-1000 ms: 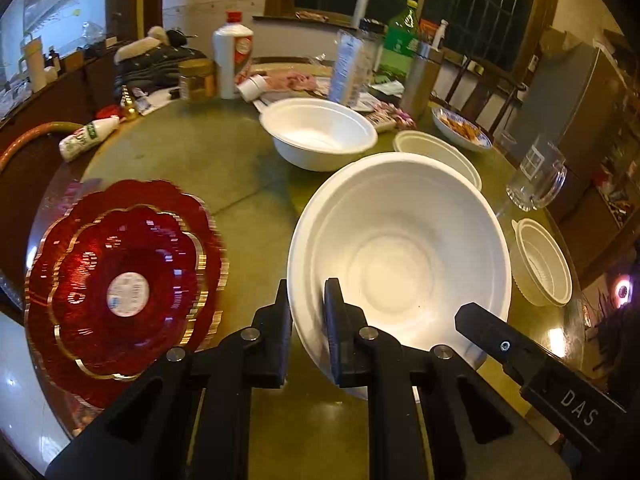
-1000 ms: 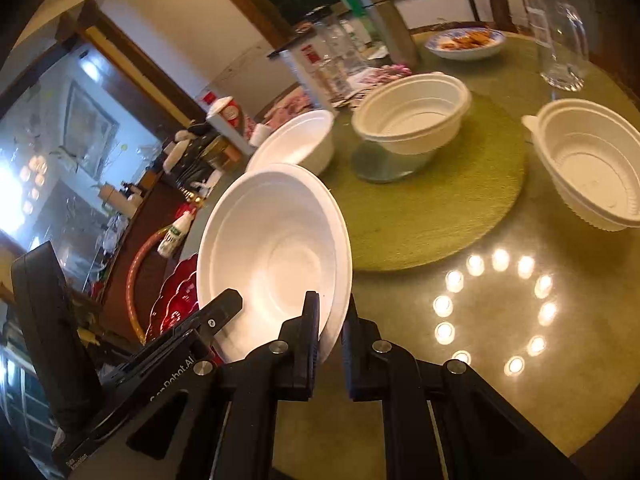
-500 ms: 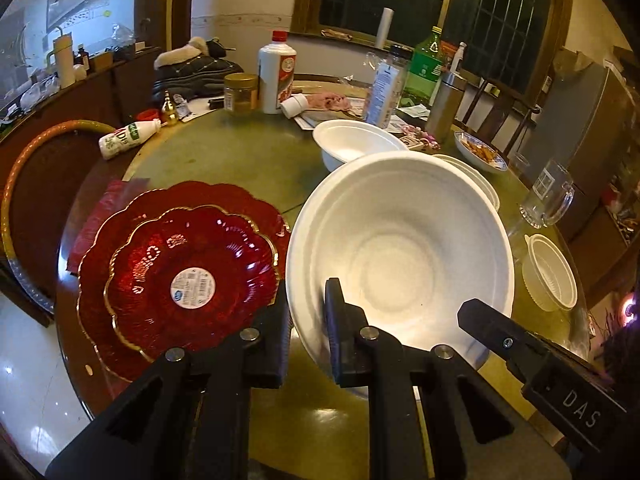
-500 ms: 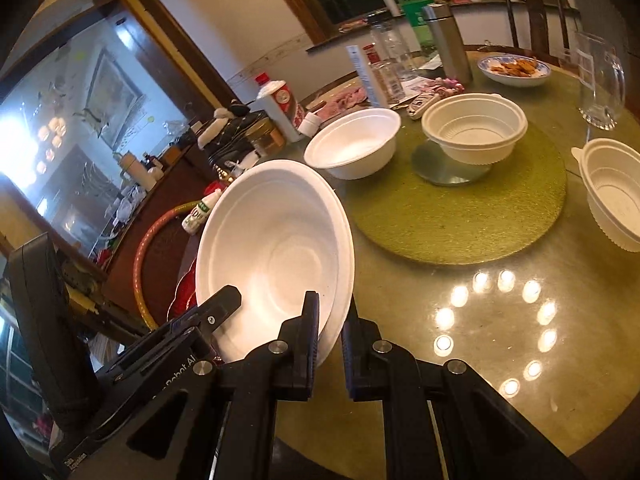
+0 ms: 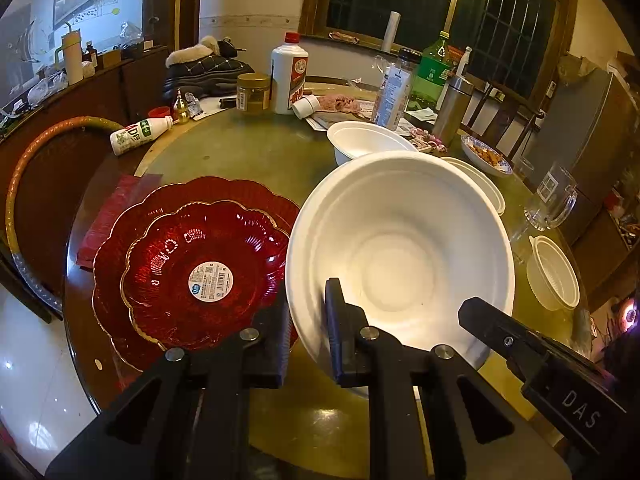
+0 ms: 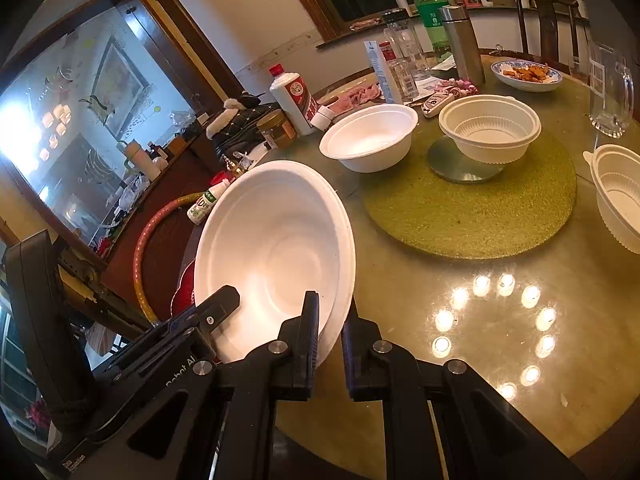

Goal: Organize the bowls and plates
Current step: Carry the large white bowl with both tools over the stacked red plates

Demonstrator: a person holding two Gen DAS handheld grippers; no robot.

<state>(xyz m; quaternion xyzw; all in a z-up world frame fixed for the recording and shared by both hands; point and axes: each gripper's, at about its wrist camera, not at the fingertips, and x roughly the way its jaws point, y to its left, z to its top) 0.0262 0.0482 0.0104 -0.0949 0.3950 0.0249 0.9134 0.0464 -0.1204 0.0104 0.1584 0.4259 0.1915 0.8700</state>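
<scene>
Both grippers pinch the large white bowl (image 5: 400, 256): left gripper (image 5: 306, 316) fingers clamp its near rim, right gripper (image 6: 330, 320) fingers clamp its opposite rim, beside the red plates (image 5: 192, 264).

- The big white bowl (image 5: 400, 256) fills the space in front of both grippers and is raised off the table (image 6: 460, 312), tilted.
- Just left of it, the stacked red plates (image 5: 192, 264) cover the near-left of the table.
- Bare tabletop lies to the right of the bowl, up to the green mat (image 6: 480, 216).
- On the mat, a foam bowl (image 6: 370, 136) and a ribbed plastic bowl (image 6: 490, 130) stand near each other with a narrow gap between.
- Another ribbed bowl (image 6: 618, 196) sits at the right edge, and a glass mug (image 6: 610, 88) stands behind it.
- Bottles, a jar (image 5: 253, 91) and a steel flask (image 6: 462, 44) crowd the far side.
</scene>
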